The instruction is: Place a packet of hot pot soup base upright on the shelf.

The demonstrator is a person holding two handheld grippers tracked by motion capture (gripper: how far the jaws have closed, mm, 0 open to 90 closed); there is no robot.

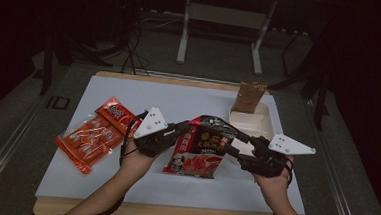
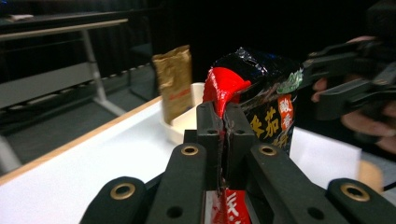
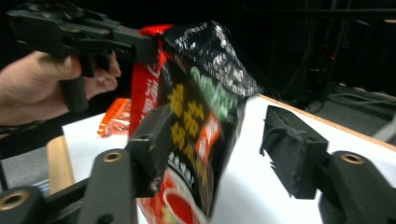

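Note:
A black-and-red food packet (image 1: 201, 145) hangs upright above the white board between both hands. My left gripper (image 1: 186, 127) is shut on its upper left edge; in the left gripper view the jaws pinch the red seam of the packet (image 2: 261, 93) at my left gripper (image 2: 225, 116). My right gripper (image 1: 234, 143) stands open at the packet's right side. In the right gripper view the packet (image 3: 196, 116) sits between the jaws of my right gripper (image 3: 219, 140). It lies against the left jaw, and the right jaw stands well apart from it.
Two orange-red snack packets (image 1: 94, 136) lie on the left of the white board (image 1: 124, 178). A white tray (image 1: 270, 123) sits at the back right with a brown pouch (image 1: 249, 97) standing at its far end. Metal stand legs (image 1: 182, 42) are beyond the table.

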